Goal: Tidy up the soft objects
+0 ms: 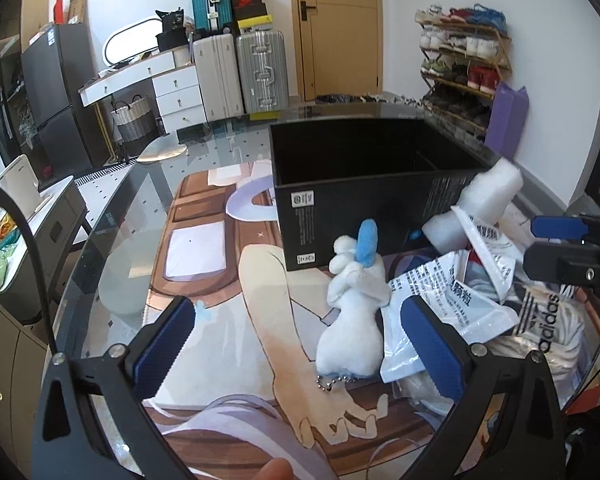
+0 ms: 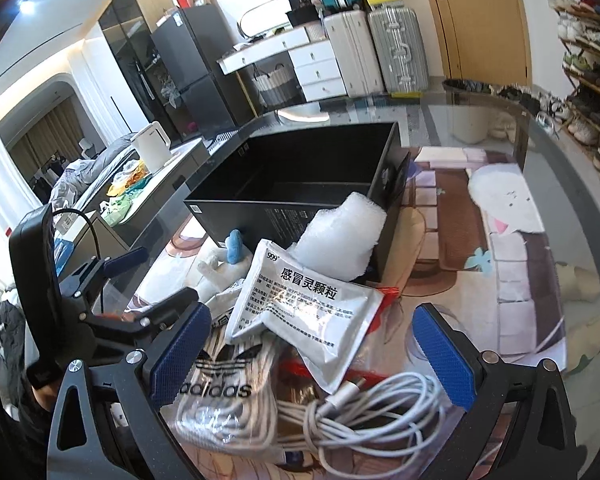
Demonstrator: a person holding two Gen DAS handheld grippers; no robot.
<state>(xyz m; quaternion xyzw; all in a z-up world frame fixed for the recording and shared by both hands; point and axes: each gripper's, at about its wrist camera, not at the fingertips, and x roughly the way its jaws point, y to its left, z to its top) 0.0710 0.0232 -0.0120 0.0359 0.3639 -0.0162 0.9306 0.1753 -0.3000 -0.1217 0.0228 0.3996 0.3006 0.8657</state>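
Left gripper (image 1: pixel 300 346) spread wide, nothing held, white plush toy (image 1: pixel 354 320) lying on the mat between its fingers, centre-right of frame. Right gripper (image 2: pixel 312 354) also spread, empty, over medicine sachet (image 2: pixel 300 312) and coiled white cable (image 2: pixel 340 408) at bottom centre. Black box (image 2: pixel 300 184) open mid-frame, foam wad (image 2: pixel 340 236) leaning on its near wall

On the glass-topped counter (image 1: pixel 112 240), the open black cardboard box (image 1: pixel 364 204) stands behind the small white plush toy (image 1: pixel 354 320). A white foam piece (image 2: pixel 340 240) leans against the box's near wall. The flat silver medicine sachet (image 2: pixel 300 312) lies before the foam, partly on the clear Adidas-printed bag (image 2: pixel 220 392); the coiled white cable (image 2: pixel 364 412) lies right of that bag.
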